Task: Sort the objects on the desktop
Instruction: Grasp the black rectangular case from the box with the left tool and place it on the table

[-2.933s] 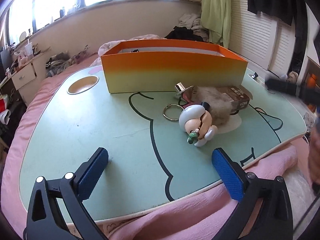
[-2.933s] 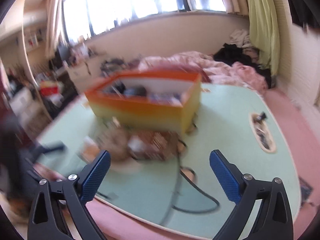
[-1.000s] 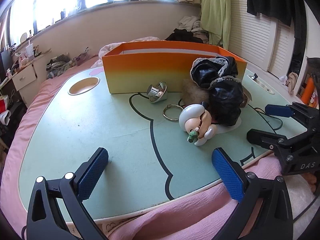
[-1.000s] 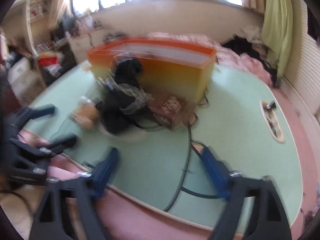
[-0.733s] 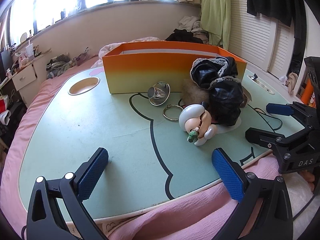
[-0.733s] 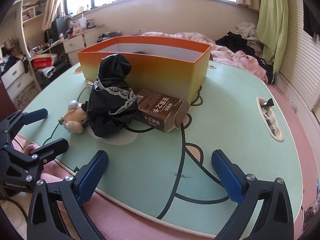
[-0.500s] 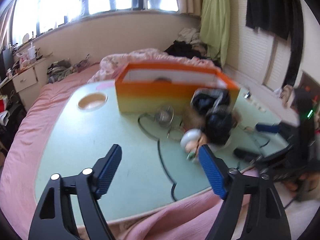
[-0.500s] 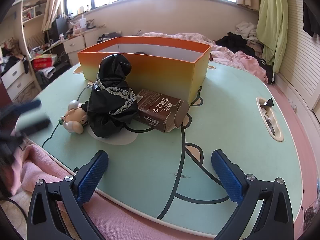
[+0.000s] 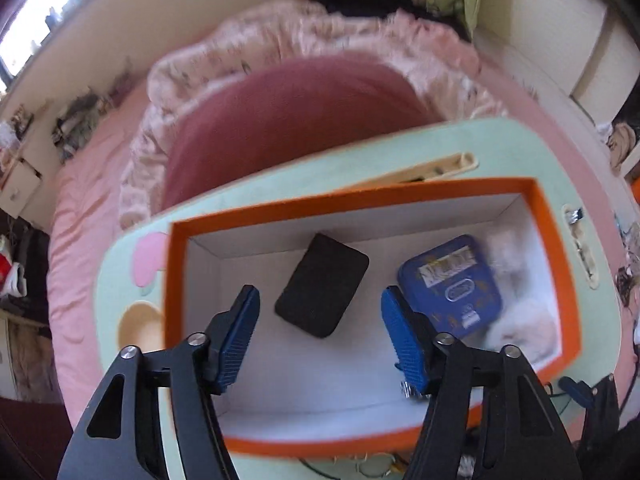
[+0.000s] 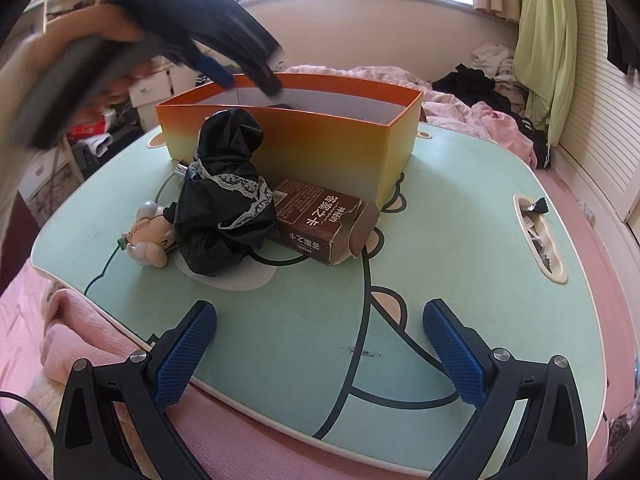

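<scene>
Left claw over the orange box, jaws parted, nothing visibly between them; below lie a black pad and blue tin. Right claw released, low over the table. Still unsorted: black lace bundle, brown carton, figurine. Risk: clipping the box's thin wall on withdrawal and shifting it; snagging loose fabric and dragging the figurine touching it.

left gripper jaws apart, right gripper jaws apart
</scene>
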The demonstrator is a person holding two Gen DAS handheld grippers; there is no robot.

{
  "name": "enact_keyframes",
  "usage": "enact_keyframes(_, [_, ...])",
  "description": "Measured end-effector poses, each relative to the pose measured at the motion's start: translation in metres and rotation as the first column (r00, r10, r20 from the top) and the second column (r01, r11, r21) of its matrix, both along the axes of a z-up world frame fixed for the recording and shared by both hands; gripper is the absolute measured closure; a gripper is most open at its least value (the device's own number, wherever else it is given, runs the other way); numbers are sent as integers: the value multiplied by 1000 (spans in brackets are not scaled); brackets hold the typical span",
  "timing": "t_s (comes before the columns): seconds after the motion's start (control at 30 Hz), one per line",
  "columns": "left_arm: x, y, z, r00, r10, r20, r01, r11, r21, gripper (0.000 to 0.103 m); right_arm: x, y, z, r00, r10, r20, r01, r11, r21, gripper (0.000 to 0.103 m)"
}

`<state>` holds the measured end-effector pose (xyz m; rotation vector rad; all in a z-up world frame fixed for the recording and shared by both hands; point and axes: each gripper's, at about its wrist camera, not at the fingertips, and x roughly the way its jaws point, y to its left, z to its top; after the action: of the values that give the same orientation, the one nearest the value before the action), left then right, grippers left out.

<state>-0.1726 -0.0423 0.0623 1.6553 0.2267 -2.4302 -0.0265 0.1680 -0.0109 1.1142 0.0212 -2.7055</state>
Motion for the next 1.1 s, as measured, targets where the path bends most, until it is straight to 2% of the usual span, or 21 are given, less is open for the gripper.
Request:
enact_keyframes(0.03, [-5, 0, -6, 1000, -9, 23, 9, 1000, 8, 46, 1, 0, 0, 1000, 1, -1, -1, 1000, -1, 0])
enact_keyframes(0.1, [-11, 3, -16, 999, -27, 43, 28, 999, -31, 46, 1, 0, -1, 1000, 1, -1, -1, 1000, -2, 0])
enact_keyframes(0.13, [-14, 5, -23, 997, -32, 64, 34, 999, -34, 53, 1, 0, -1, 1000, 0, -2, 0, 1000, -2, 0])
enact_keyframes(0.2, [-11, 3, -26, 999, -31, 27, 30, 999, 23, 63, 0, 1, -2, 1000, 1, -1, -1, 1000, -2, 0])
enact_keyframes(0.33, [-4, -1, -26, 999, -33, -15, 33, 999, 26, 63, 0, 1, -2, 1000, 1, -1, -1, 1000, -2, 0])
enact_keyframes(0.4, [4, -6, -21, 997, -10, -71, 14, 998, 53, 63, 0, 2, -2, 1000, 0, -1, 0, 1000, -3, 0])
enact_keyframes(0.5, [25, -18, -1, 984, 27, -175, 6, 983, 185, 63, 0, 1, -2, 1000, 0, 0, 0, 1000, -3, 0])
enact_keyframes(0.6, [63, -18, 39, 943, 44, -330, 40, 969, 244, 63, 0, 1, -2, 1000, -1, 0, 1, 1000, -3, 0])
enact_keyframes(0.7, [111, -13, 61, 903, 31, -429, 72, 972, 222, 63, 0, 1, -2, 1000, -1, 0, 1, 1000, -4, 0])
enact_keyframes(0.77, [138, -10, 58, 900, 42, -434, 38, 984, 175, 63, 0, 1, -2, 1000, -1, 0, 1, 1000, -4, 0])
enact_keyframes(0.87, [167, -2, 32, 910, 67, -409, -16, 992, 127, 63, 0, 1, -2, 1000, -2, 1, 2, 1000, -3, 0])
enact_keyframes(1.0, [172, 12, -6, 929, 68, -363, -2, 984, 180, 63, -1, 1, -3, 1000, -2, 2, 2, 1000, -3, 0])
enact_keyframes(1.1, [163, 14, -18, 936, 81, -342, -8, 978, 211, 59, -1, 0, -3, 1000, -2, 2, 2, 1000, -4, 0])
